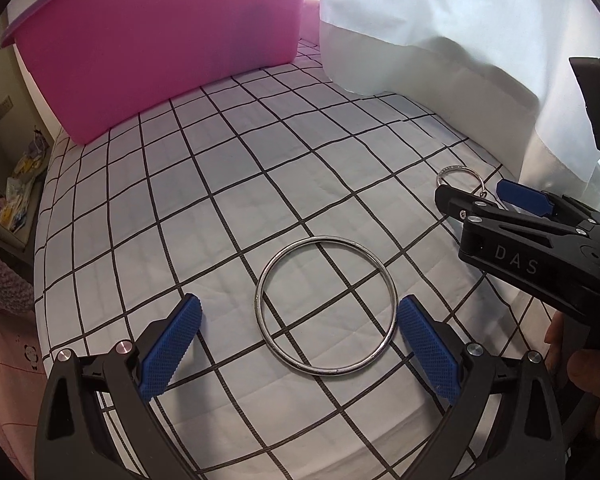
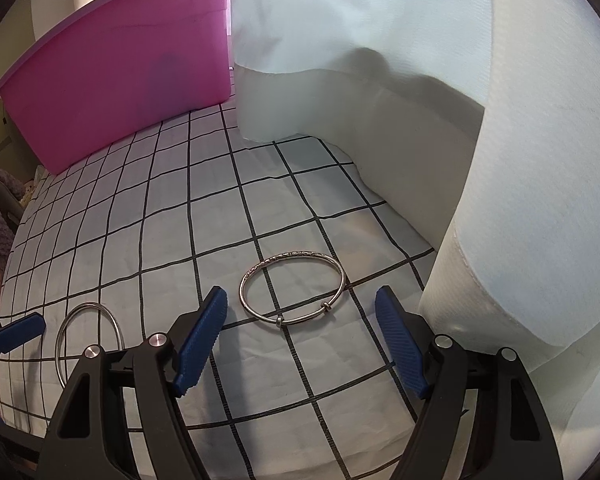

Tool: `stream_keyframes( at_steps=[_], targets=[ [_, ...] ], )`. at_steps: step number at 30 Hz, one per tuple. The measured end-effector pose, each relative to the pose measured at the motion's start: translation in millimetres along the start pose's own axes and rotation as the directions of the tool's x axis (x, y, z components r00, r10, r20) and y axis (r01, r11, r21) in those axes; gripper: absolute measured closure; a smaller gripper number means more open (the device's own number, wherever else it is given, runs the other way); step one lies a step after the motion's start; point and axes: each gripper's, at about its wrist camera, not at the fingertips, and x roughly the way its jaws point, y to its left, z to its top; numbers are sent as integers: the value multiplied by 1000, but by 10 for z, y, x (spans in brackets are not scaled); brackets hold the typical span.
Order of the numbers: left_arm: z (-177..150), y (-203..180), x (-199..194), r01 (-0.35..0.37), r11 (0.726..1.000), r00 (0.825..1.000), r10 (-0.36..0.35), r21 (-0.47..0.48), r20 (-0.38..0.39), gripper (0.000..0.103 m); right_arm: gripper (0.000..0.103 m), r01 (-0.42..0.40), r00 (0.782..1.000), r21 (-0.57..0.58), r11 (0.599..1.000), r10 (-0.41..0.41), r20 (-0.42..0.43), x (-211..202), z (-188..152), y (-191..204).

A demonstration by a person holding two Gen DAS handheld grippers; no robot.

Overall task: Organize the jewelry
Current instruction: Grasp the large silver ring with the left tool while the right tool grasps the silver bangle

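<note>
Bangles (image 1: 325,305) on checked cloth (image 1: 180,208), pink bin (image 1: 160,52) behind

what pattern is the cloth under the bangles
White cloth with a black grid of squares, clearest in the left wrist view.

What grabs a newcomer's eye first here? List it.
The pink bin at the back of the checked cloth. Then two silver bangles: a plain one between the open left claw, an engraved one just ahead of the open right claw.
</note>
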Motion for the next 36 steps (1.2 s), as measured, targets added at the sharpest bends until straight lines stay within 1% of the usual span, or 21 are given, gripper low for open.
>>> stream_keyframes(
  at_steps=[8,20,22,25,29,31,33,36],
  targets=[
    [-7,-29,-8,-59,997,997,61,-58,41,6,25,23,1000,2,1000,-23,-4,75,49,51],
    [-17,6,-23,-61,995,997,64,-74,36,7,25,20,1000,-2,1000,-20,-2,124,69,78],
    [-19,16,-30,-64,995,997,67,-79,36,9,25,17,1000,0,1000,-17,-1,117,64,73],
    [-22,33,-44,-70,994,997,73,-86,37,13,30,11,1000,-10,1000,-11,4,100,50,81],
    [-22,49,-60,-74,993,996,78,-93,39,18,43,-4,1000,-41,999,4,17,60,26,137],
    [-20,68,-72,-76,992,996,81,-102,45,27,49,-8,1000,-48,999,9,21,53,25,165],
    [-13,91,-77,-75,991,996,80,-107,50,32,50,-4,1000,-53,999,5,24,48,22,182],
    [-19,98,-79,-68,993,996,74,-98,54,33,50,-7,1000,-47,999,8,27,49,19,176]
  ],
)
